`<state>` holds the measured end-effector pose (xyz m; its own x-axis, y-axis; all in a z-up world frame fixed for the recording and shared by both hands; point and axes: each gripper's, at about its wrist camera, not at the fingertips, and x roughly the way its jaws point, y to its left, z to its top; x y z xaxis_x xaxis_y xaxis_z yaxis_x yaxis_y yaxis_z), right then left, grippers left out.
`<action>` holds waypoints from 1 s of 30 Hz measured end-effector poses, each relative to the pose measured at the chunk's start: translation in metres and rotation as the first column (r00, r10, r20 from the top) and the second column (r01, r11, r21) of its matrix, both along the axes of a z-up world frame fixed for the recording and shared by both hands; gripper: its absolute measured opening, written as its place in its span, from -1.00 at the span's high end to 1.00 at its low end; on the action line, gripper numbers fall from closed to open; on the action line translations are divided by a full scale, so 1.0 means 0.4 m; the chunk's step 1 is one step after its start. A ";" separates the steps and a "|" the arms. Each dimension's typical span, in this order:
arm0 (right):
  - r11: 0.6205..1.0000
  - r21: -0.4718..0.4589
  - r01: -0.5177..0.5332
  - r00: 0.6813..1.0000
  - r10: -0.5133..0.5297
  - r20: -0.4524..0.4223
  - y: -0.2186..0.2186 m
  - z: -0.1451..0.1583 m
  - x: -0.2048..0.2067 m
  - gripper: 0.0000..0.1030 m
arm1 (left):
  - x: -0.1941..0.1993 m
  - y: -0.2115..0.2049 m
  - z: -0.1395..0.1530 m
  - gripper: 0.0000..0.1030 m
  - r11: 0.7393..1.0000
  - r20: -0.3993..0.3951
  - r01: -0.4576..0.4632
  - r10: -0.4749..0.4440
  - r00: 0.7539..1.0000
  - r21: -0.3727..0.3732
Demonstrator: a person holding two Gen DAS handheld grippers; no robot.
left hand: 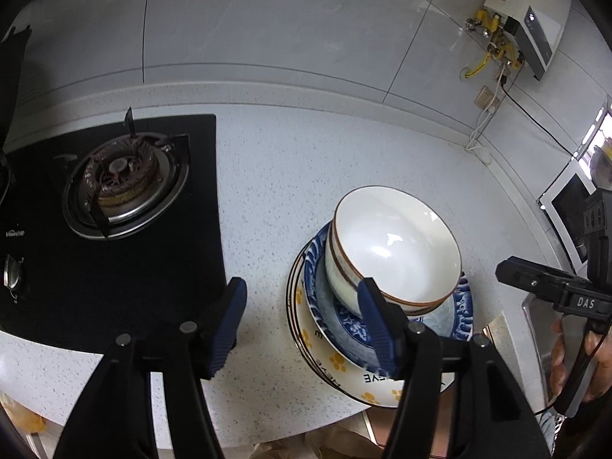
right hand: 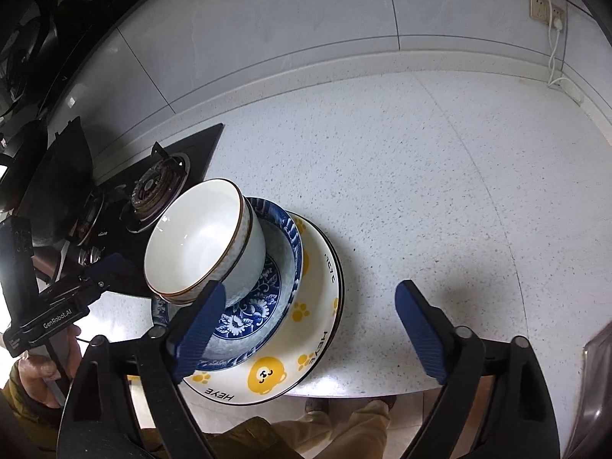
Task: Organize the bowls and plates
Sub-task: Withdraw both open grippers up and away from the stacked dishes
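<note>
Left hand-held gripper (left hand: 302, 310) hides bowl's (left hand: 397, 244) near rim; jaws apart.

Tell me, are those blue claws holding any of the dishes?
No. The left gripper and right gripper are both open, clear of the stacked white bowls.

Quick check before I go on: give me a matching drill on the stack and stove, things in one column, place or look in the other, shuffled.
Things:
1. white bowl
2. blue floral dish
3. cartoon plate
4. gas burner

Descriptions:
A. bottom of the stack, yellow paw prints
B. set in the black stove top
C. top of the stack, brown rim
D. middle of the stack, under the bowls

Pairs: 1-C, 2-D, 3-A, 4-B
</note>
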<state>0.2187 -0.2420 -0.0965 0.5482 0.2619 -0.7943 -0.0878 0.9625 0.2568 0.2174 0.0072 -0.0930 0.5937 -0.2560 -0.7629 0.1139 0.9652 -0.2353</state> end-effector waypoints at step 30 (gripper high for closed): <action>0.998 -0.005 -0.062 0.989 0.062 0.131 -0.199 0.021 -0.248 -0.98 | -0.326 -0.189 0.126 -0.92 0.957 0.242 -0.218 0.169 0.956 0.194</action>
